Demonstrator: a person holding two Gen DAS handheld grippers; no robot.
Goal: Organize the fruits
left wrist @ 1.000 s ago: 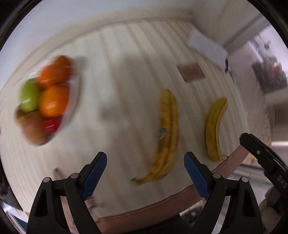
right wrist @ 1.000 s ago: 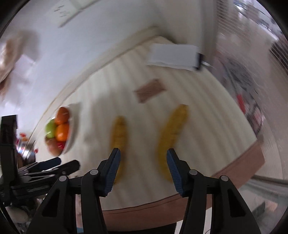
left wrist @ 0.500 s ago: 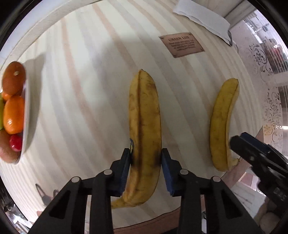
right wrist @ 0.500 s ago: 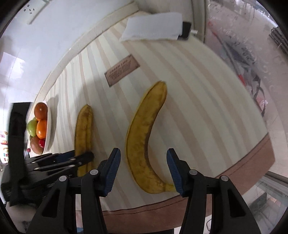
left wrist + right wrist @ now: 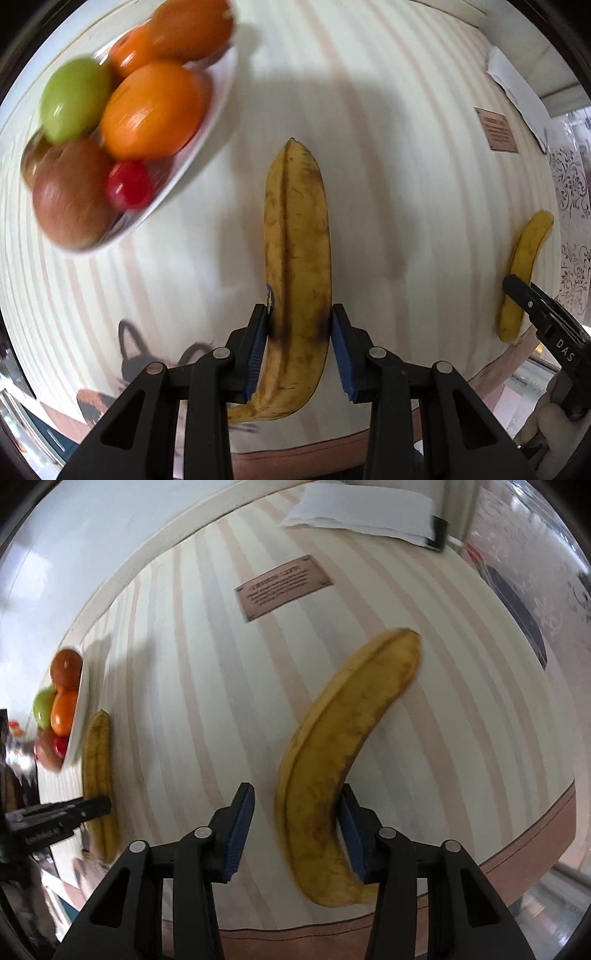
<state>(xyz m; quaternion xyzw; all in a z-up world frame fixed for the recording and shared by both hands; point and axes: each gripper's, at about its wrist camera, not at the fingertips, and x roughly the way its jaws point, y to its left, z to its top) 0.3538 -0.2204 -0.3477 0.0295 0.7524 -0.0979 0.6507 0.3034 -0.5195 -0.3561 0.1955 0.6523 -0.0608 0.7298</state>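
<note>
Bananas lie lengthwise between blue pads: left gripper [image 5: 299, 350] clenches the spotted banana [image 5: 297, 266], its stem partly hidden; right gripper [image 5: 295, 834], just narrowing, touches the curved banana [image 5: 340, 768] on one side.

bowl [image 5: 207, 122]: left of near banana [image 5: 297, 258] | far banana [image 5: 524, 273]: right

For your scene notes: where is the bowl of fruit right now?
In the left wrist view, the bowl sits upper left on the striped table, left of the banana.

Matt striped tablecloth [image 5: 207, 686], glossy white bowl [image 5: 207, 122], matt brown-speckled banana [image 5: 297, 258], matt black plastic left claw [image 5: 299, 350]
</note>
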